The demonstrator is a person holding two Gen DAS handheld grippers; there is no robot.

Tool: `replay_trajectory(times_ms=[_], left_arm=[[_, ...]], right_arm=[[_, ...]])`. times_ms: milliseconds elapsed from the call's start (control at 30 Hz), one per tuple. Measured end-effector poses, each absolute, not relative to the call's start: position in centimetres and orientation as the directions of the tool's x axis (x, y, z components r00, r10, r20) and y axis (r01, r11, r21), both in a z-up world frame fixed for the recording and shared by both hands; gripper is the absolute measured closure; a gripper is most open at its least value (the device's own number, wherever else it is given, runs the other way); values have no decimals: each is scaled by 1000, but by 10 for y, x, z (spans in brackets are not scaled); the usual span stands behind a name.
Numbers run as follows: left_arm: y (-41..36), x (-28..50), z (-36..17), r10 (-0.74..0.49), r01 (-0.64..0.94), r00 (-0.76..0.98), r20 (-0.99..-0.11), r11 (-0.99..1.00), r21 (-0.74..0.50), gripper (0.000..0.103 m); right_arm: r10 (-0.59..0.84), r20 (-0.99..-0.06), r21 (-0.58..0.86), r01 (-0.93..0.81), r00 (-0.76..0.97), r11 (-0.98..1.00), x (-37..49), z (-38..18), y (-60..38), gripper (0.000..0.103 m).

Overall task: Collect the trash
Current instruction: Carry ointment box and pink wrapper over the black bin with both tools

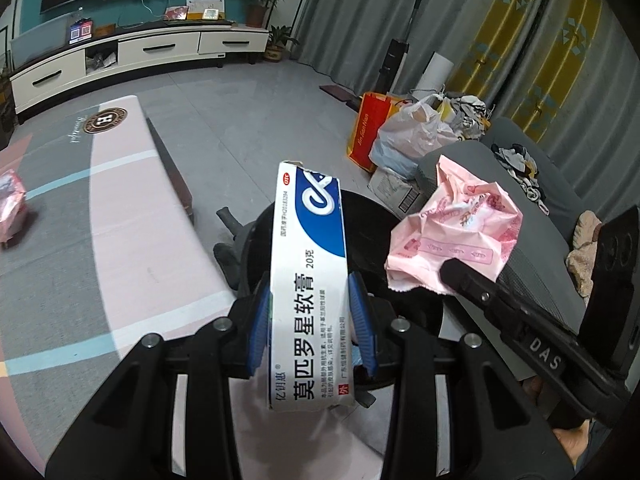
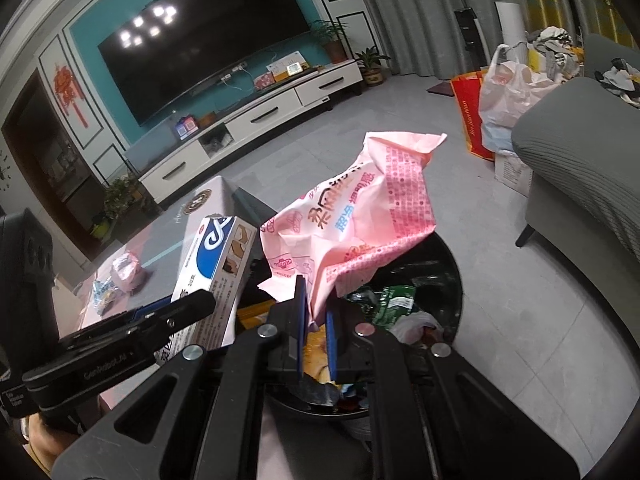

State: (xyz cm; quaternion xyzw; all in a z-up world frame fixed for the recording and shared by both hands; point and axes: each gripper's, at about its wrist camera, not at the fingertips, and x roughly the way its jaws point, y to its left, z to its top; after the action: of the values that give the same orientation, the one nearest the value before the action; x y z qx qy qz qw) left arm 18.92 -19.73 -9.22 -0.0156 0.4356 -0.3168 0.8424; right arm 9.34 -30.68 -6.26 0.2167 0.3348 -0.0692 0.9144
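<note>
My left gripper (image 1: 310, 312) is shut on a white and blue ointment box (image 1: 308, 272), held upright over the black round trash bin (image 1: 372, 216). The box also shows in the right wrist view (image 2: 216, 264). My right gripper (image 2: 316, 320) is shut on a crumpled pink plastic wrapper (image 2: 360, 216), held above the bin (image 2: 448, 264), which holds several pieces of trash. The wrapper shows in the left wrist view (image 1: 456, 232) beside the box.
A low table with a pink and grey cover (image 1: 120, 200) is left of the bin, with a pink packet (image 2: 126, 268) and other scraps on it. A grey sofa (image 2: 580, 160) is at the right. Bags (image 1: 404, 136) stand on the floor behind. A TV cabinet (image 1: 132, 56) lines the far wall.
</note>
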Motion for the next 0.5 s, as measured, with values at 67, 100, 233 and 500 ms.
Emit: replay_trajectory(times_ms=[67, 100, 233, 500], left_arm=[[-202, 191, -95, -546, 522, 412, -729, 798, -301, 65], [-206, 192, -96, -544, 523, 409, -733, 798, -300, 65], [-219, 198, -106, -529, 528, 393, -752, 799, -286, 65], [-240, 201, -117, -498, 541, 375, -782, 803, -252, 65]], right_arm=[[16, -649, 350, 280, 760, 894, 92, -65, -310, 94], [14, -654, 348, 285, 756, 893, 92, -67, -312, 94], [2, -679, 333, 305, 735, 893, 93, -73, -318, 94], [-22, -737, 282, 337, 676, 898, 101, -86, -324, 94]])
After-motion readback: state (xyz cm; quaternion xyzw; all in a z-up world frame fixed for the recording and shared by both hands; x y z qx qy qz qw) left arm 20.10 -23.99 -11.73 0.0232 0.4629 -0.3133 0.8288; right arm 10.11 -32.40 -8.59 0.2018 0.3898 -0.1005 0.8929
